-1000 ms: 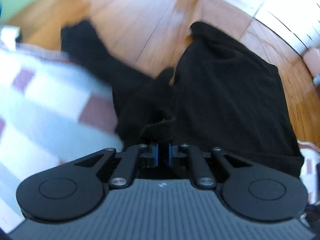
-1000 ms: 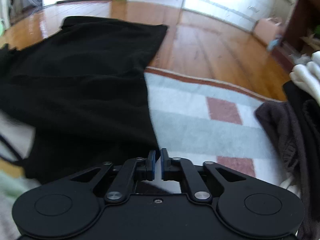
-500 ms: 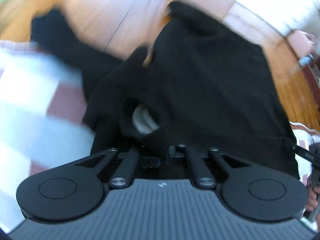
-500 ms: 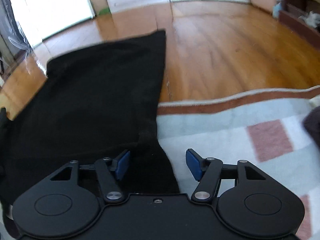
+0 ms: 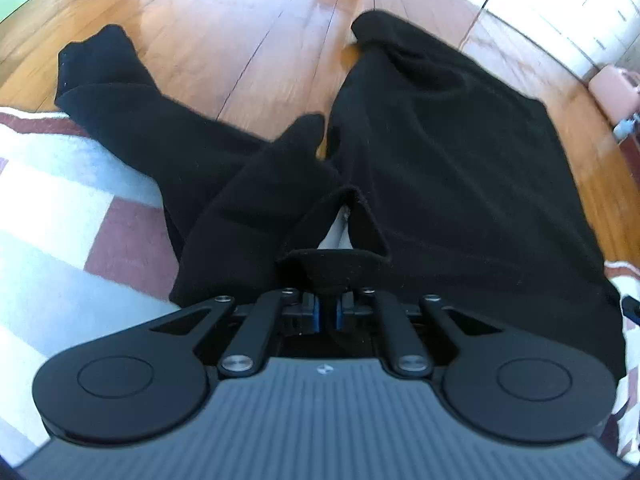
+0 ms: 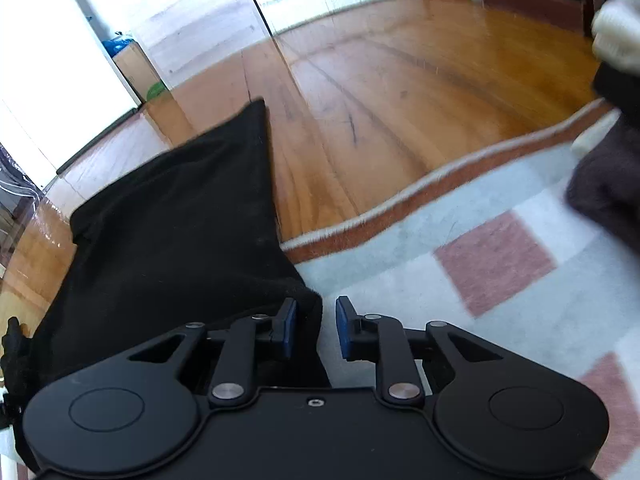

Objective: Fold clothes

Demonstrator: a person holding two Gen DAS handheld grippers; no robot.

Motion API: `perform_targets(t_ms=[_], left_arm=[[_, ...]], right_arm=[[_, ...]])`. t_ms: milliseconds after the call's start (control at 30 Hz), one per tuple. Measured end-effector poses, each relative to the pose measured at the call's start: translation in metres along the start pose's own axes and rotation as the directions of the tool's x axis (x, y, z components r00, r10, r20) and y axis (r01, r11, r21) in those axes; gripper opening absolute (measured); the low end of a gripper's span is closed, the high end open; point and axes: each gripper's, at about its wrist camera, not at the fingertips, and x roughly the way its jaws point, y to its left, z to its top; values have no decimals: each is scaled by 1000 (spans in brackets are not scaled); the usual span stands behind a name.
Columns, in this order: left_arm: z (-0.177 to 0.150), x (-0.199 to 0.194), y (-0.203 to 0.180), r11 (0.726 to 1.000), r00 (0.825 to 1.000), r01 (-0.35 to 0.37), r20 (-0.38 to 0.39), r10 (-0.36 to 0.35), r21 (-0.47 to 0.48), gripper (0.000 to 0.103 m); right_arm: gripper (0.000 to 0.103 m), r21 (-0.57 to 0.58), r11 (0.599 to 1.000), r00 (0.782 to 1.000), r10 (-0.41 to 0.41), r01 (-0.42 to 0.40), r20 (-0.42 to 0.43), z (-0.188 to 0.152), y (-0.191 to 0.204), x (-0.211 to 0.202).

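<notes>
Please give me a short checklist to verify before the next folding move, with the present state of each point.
1. Left gripper shut on the black garment: ok, fabric sits between the blue pads.
2. Right gripper gripping the garment edge: not ok, jaws apart, cloth only between them.
3. Sleeve laid flat: not ok, it lies bunched across the rug border.
4. Garment fully on the rug: not ok, much lies on the wooden floor.
5. Other clothes clear of the fold: cannot tell.
</notes>
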Motion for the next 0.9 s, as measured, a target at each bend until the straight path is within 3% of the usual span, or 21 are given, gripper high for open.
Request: perform_targets(t_ms=[133, 267, 333, 433, 467, 500, 633, 733, 800, 900], left_arm=[[-9, -16, -1, 1000, 1000, -6, -2, 7, 22, 8], [-10, -20, -16, 1000, 1000, -6, -4, 6, 22, 8], [-8, -17, -12, 1000, 1000, -8, -6, 8, 24, 8], [-8, -12, 4, 999, 1000, -9, -7, 9, 32, 7], [-9, -12, 5, 999, 1000, -5, -4, 5, 32, 7], [-8, -12, 7, 1000, 1000, -3, -1, 3, 29, 7], [-9, -13, 13, 1000, 1000, -15, -14, 14, -18, 8], [-8, -10, 6, 999, 999, -42, -16, 42, 27, 8], [-9, -9, -2, 995, 997, -69, -14, 71, 75, 9], [-7, -20, -5, 991, 996, -84, -9, 85, 103, 17]], right_arm=[[33, -201, 975, 996, 93, -94, -18, -12, 6, -45], [48, -369, 924, 993, 66, -99, -101, -35, 12, -60], [57, -361, 931, 994, 27, -62, -103, -39, 9, -50], [57, -348, 938, 994, -31, -7, -105, -45, 5, -36], [47, -344, 939, 993, -51, 11, -106, -47, 3, -31], [3, -329, 944, 993, -58, 21, -105, -48, 1, -29], [3, -201, 979, 999, 19, -25, -30, -43, -11, -71], [0, -318, 936, 987, -157, 154, 14, -53, -11, -73], [0, -305, 926, 973, -232, 223, 5, -55, -22, -66], [3, -215, 966, 988, -151, 143, -24, -46, -23, -80]])
